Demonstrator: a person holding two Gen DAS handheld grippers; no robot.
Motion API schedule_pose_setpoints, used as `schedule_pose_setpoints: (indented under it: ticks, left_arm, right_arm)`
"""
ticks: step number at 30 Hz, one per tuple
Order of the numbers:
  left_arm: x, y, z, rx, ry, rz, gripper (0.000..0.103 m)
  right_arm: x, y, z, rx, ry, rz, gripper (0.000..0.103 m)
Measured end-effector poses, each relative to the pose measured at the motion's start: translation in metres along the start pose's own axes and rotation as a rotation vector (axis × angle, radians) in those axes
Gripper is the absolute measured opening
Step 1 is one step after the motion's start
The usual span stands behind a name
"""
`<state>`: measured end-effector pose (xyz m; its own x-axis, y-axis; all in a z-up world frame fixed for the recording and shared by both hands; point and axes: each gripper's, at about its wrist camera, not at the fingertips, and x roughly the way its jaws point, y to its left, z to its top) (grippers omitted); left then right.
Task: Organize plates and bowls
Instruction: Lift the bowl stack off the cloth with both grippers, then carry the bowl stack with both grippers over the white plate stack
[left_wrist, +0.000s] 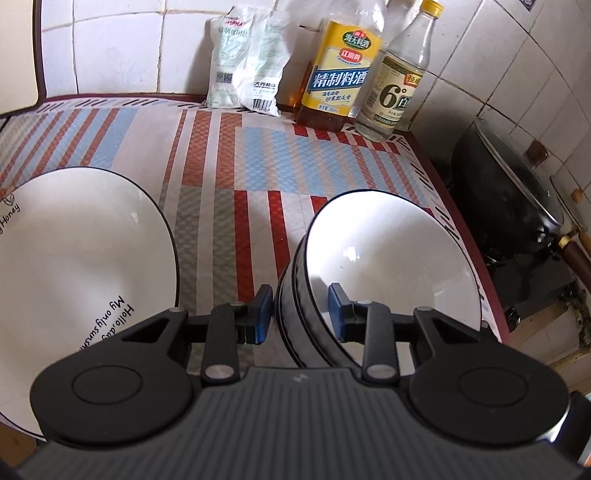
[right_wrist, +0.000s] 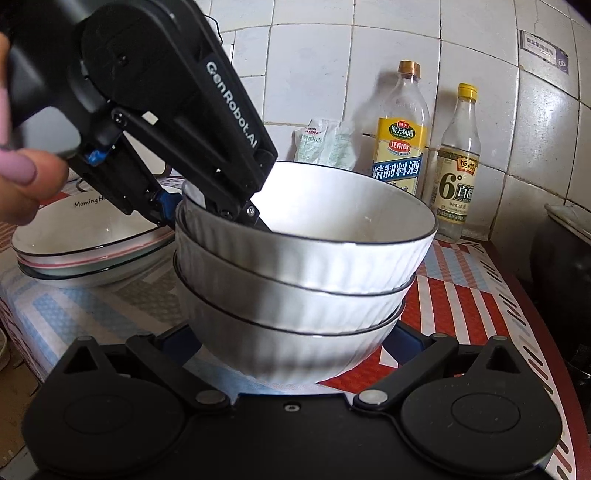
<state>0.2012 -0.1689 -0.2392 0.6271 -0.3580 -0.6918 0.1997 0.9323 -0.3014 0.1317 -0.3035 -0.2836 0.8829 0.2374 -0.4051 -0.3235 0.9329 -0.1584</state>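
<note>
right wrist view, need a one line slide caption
Left gripper straddles the top bowl's rim on a three-bowl stack beside stacked plates.
</note>
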Motion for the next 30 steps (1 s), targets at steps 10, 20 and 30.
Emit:
schedule_pose_setpoints:
  ticks: [10, 20, 30]
  left_arm:
    - [-0.031, -0.002, -0.005, 0.049, -0.060, 0.023, 0.030]
    - [-0.101, 0.030, 0.017, 0.034, -0.125, 0.073, 0.030]
    - [-0.132, 0.099, 0.031, 0.004, -0.152, 0.196, 0.030]
  right_arm:
    - [-0.013, 0.010, 0.012, -0.058, -0.031, 0.007, 0.103]
    - [-0.025, 0.043, 0.067, -0.125, -0.079, 0.104, 0.103]
    - [0.016, 0.102, 0.102, -0.175, -0.113, 0.247, 0.103]
